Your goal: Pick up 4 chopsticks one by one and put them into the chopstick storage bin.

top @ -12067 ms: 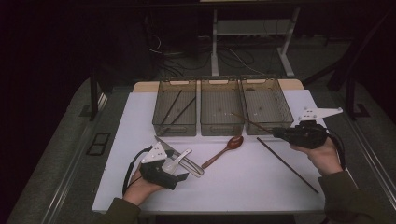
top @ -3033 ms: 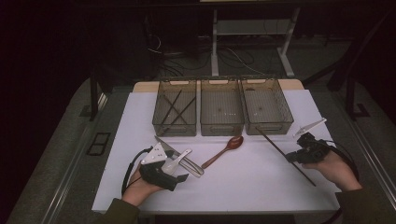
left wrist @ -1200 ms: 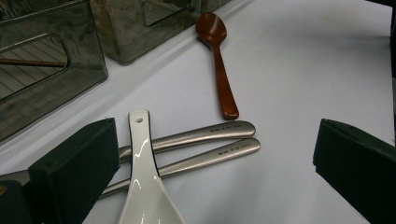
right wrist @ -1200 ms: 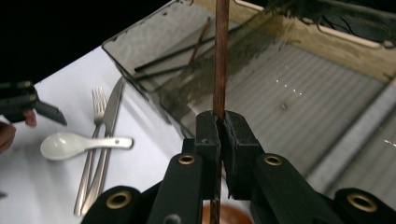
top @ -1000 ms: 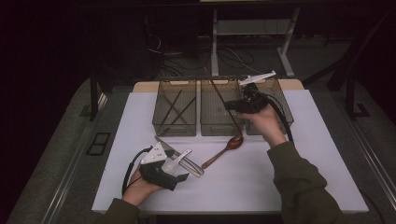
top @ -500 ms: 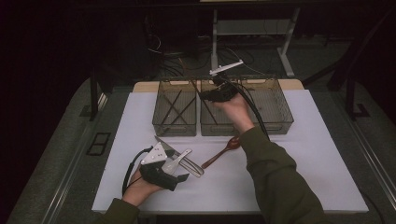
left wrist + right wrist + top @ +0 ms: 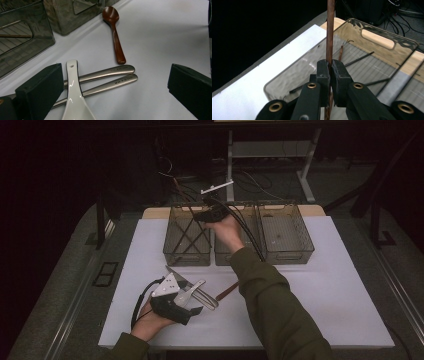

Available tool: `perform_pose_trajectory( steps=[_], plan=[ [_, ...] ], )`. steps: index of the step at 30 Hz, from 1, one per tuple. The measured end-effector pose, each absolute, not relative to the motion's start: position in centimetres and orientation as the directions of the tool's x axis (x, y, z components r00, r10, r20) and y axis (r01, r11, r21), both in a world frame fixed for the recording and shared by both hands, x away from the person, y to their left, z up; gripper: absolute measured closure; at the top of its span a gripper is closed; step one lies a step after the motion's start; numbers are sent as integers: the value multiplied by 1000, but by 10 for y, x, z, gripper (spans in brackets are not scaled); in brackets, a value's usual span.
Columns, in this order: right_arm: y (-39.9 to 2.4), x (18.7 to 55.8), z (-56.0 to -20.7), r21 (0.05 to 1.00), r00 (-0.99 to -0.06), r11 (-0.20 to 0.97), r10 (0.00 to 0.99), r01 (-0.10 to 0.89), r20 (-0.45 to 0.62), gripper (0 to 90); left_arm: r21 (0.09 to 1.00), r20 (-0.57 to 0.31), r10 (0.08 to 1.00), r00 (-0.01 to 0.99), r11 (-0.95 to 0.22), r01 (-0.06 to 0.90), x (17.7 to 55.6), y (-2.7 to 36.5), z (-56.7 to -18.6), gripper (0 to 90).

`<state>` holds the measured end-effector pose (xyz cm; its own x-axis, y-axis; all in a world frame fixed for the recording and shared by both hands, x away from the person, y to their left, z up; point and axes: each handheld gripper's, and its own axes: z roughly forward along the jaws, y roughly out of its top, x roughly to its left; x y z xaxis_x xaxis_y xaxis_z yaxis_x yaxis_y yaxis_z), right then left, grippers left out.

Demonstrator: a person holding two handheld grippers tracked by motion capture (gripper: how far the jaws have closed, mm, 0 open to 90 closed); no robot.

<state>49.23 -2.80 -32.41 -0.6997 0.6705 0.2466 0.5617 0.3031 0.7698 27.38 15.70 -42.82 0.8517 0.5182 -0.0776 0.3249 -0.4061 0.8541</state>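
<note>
Slim brown wooden chopstick (image 7: 330, 30) pinched in black right gripper (image 7: 330, 68)

The left hand-held gripper (image 7: 192, 295) rests low at the near left of the surface (image 7: 345, 290), cradled in the left hand (image 7: 150, 320) with the palm turned up. Its jaws stand wide apart and point forward and to the right. The right arm, in an olive sleeve (image 7: 275, 310), stretches forward and to the left across the surface. The right hand (image 7: 227, 230) holds the right hand-held gripper (image 7: 330, 72) raised, its jaws pressed together on a thin brown stick (image 7: 330, 30).
</note>
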Motion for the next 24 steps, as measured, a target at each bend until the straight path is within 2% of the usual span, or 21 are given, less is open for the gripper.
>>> perform_pose_trajectory(
  steps=[7, 14, 17, 24],
  plan=[
    [-11, 501, -344, 747, -685, 305, 679, 591, 265, 840, 854, -80, 515, 854, -406, 325, 274, 156, -429, 0],
    [1, 501, -366, 690, -667, 360, 706, 628, 239, 830, 852, -81, 513, 854, -409, 326, 274, 155, -428, 0],
    [2, 500, -371, 680, -655, 369, 723, 634, 219, 720, 852, -79, 513, 855, -410, 325, 273, 155, -429, 0],
    [-8, 491, -369, 701, -686, 381, 695, 603, 213, 574, 850, -74, 512, 856, -416, 322, 274, 156, -428, 0]
  ],
)
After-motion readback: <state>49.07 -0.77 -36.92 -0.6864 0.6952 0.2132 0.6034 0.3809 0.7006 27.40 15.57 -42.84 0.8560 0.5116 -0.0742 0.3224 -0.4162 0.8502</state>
